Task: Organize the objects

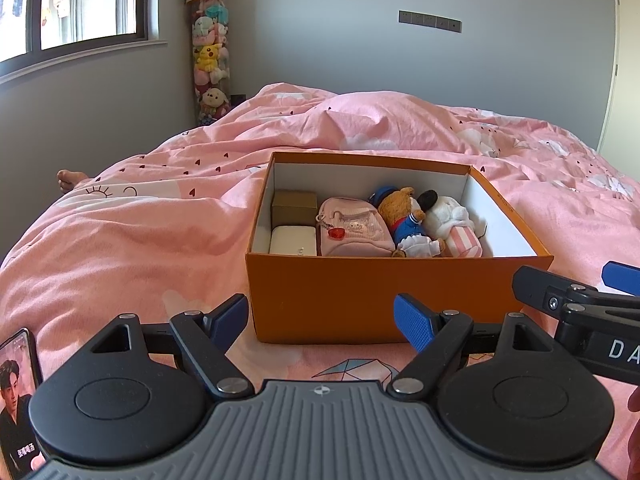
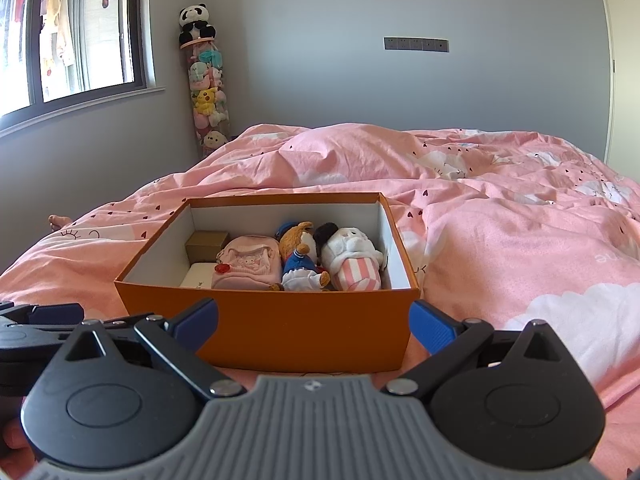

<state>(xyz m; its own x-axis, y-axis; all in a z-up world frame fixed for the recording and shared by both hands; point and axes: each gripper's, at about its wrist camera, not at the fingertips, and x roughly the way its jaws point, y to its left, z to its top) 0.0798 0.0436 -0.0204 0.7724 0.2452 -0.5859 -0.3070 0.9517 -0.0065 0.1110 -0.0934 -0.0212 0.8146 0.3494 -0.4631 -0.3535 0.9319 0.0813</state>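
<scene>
An open orange box (image 1: 320, 300) (image 2: 280, 328) stands on the pink bed. Inside it, from left to right, lie a brown box (image 1: 294, 202) and a white case (image 1: 292, 240), a pink mini backpack (image 1: 354, 228) (image 2: 248, 262), a teddy bear in blue (image 1: 404, 216) (image 2: 300, 256) and a white plush in a striped pink wrap (image 1: 452, 220) (image 2: 352, 256). My left gripper (image 1: 320, 322) is open and empty in front of the box. My right gripper (image 2: 316, 322) is open and empty in front of the box too; it shows in the left wrist view (image 1: 576, 296) at the right.
The pink duvet (image 1: 140, 220) (image 2: 520, 220) covers the whole bed, rumpled at the back. A phone (image 1: 18, 400) lies at the lower left. A clear tube of plush toys (image 1: 210, 52) (image 2: 206, 92) stands in the corner by the window. A bare foot (image 1: 70, 178) rests at the bed's left edge.
</scene>
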